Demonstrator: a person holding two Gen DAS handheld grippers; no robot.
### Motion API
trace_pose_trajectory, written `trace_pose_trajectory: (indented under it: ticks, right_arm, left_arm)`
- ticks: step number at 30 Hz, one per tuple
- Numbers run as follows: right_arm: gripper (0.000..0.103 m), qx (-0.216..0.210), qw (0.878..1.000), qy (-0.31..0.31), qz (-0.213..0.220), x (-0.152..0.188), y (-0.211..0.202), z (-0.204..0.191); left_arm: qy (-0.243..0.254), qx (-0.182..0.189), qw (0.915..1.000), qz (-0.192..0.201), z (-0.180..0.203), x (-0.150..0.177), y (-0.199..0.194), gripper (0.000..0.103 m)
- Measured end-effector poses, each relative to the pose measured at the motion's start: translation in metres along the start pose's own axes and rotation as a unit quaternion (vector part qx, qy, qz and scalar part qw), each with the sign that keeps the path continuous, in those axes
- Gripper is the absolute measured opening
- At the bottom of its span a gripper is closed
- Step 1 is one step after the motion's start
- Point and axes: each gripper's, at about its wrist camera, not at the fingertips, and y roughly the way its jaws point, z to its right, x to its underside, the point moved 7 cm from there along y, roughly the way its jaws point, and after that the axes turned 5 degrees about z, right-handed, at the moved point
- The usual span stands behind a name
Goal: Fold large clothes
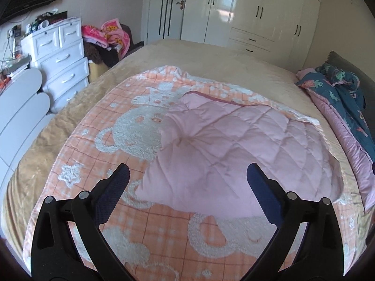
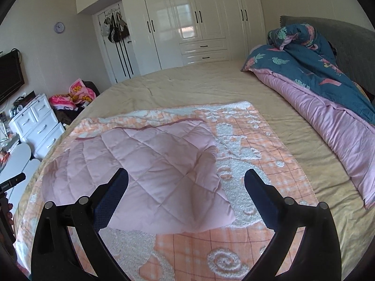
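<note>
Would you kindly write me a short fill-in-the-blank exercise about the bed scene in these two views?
1. The folded pink quilt lies on an orange and white ____.
2. Both the left tongs and the right tongs are ____.
3. The wardrobe behind the bed is ____ in colour.
4. The blue leaf-print duvet is heaped against the grey ____.

Missing words: blanket; open; white; headboard

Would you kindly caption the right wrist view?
Open right gripper above folded pink quilted blanket on orange checked towel blanket.
</note>
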Motion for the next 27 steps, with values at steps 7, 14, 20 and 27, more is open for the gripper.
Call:
trace_pose_trajectory:
  ticks: [7, 14, 20, 27]
  right_arm:
    - [0.099, -0.011, 1.000, 0.013, 0.004, 0.007, -0.024, -0.004]
    - [0.099, -0.009, 1.000, 0.014, -0.003, 0.025, -0.033, -0.005]
    - [0.099, 0.002, 0.999, 0.033, -0.027, 0.052, -0.024, 0.000]
    - [0.099, 0.016, 0.997, 0.057, -0.047, 0.078, -0.008, 0.007]
  left_arm:
    - [0.000, 0.011, 0.9999, 0.006, 0.003, 0.007, -0.022, 0.094]
    - [-0.009, 0.015, 0.9997, -0.014, -0.002, 0.030, -0.023, 0.094]
    - [-0.006, 0.014, 0.9992, -0.036, -0.001, 0.056, -0.014, 0.094]
    - [-0.004, 0.012, 0.9983, -0.057, 0.001, 0.076, -0.001, 0.094]
